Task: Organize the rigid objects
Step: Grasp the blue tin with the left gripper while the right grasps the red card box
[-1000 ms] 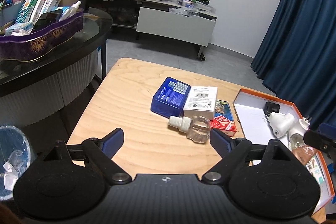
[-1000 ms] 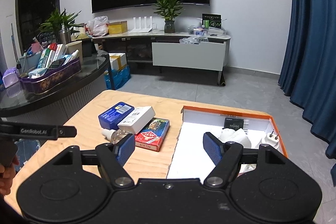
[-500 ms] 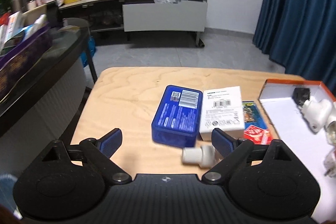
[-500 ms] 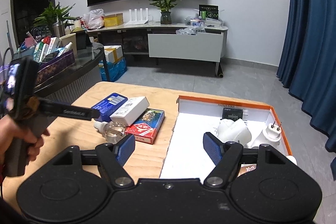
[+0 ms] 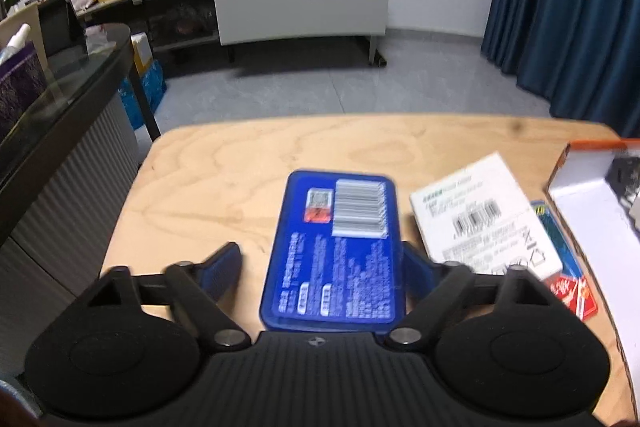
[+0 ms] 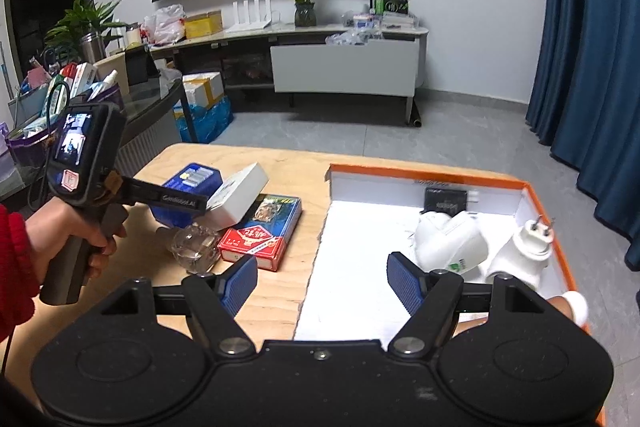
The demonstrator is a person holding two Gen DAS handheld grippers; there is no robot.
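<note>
Though blurred, left gripper (image 6: 188, 201) reads "GenRobot.AI", seemingly.

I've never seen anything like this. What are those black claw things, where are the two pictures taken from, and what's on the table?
No robot here: a person holds a hand-operated claw in each hand, and each claw carries a camera looking out along its two fingers. One picture comes from the left claw, the other from the right.

The left gripper is closing around a blue tin on the wooden table; there still seems to be a gap on one side. Beside the tin lie a white box and a pack of cards, with a small clear bottle nearby.

The right gripper is open and empty, over an orange-rimmed tray holding white plugs.
</note>
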